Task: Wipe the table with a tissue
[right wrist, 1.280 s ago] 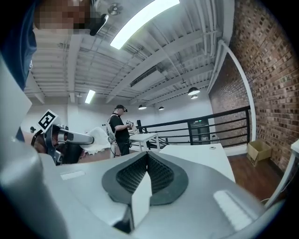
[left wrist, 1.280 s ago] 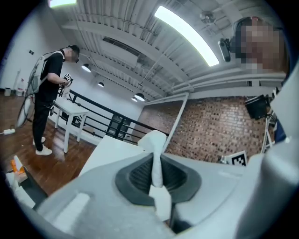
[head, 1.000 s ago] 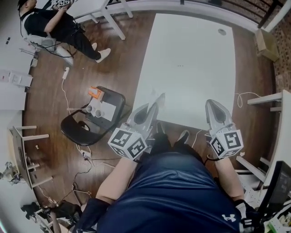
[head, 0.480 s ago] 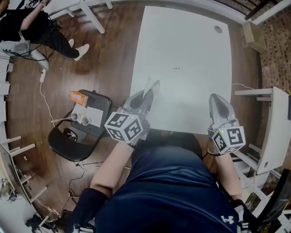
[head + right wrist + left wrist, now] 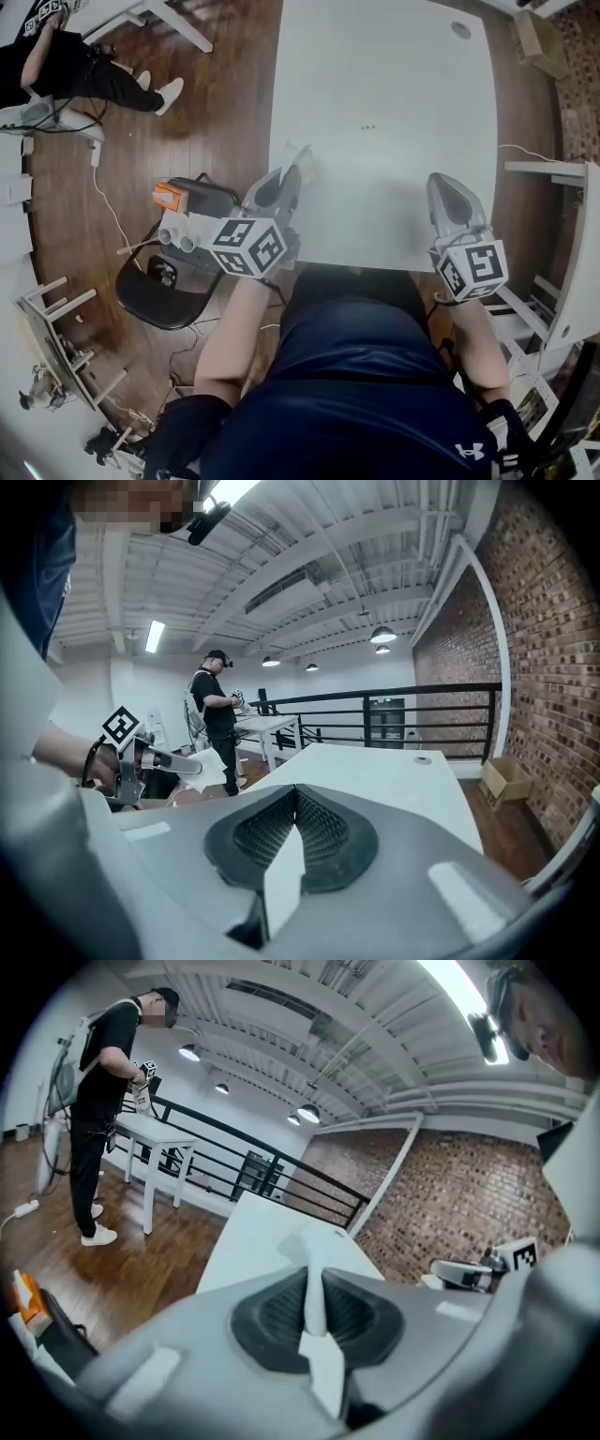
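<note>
1. The left tongs were closed on a white tissue. In the left gripper view the tissue ran as a thin strip between the pressed pads.
2. The tissue's free end stuck out past the tips, over the left near part of the white surface. Whether it touched the surface could not be told from the head view.
3. The right tongs were pressed together, with nothing seen between them, and sat above the surface's near right edge.
4. The far corners of the surface were cut off by the top of the head view.
5. A black chair stood left of the surface. The small items on it, probably cups and paper, were too small to make out.
</note>
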Available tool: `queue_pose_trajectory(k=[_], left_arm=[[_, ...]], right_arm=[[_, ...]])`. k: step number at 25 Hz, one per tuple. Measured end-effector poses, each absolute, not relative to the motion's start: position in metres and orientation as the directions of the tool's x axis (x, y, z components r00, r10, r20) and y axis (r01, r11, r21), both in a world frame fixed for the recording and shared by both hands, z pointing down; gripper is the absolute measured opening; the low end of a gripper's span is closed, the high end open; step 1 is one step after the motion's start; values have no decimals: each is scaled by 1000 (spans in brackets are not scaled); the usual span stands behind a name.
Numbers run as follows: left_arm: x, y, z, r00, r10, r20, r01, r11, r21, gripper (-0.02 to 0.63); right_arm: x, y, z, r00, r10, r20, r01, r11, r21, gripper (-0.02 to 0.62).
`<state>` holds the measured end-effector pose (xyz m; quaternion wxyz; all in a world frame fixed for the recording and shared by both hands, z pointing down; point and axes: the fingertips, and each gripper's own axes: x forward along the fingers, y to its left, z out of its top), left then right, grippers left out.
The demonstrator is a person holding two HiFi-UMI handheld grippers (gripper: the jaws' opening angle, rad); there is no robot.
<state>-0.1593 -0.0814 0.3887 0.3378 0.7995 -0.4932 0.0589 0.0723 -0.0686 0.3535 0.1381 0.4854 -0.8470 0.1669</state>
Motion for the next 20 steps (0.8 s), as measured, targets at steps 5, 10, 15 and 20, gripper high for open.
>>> queue_pose_trajectory(k=[5,10,15,20], left_arm=[[-158,-93,421,478,-734,483,-855,-262,448,9],[-152,-111,450,486,-689,538,-864,-284,416,9],[-140,-126,478,496,-648,577,-863,-297,409,9],[-125,-141,497,504,-631,590,-862,-331,382,9]], right_arm=[[69,-68,387,-519,-751,408,-853,486,-191,9],[69,-76,407,-534,-734,419,-844,497,-205,9],[75,-89,434,-526,-725,444,-848,486,-211,9],[78,-99,458,-532,-719,447,-845,480,-235,9]])
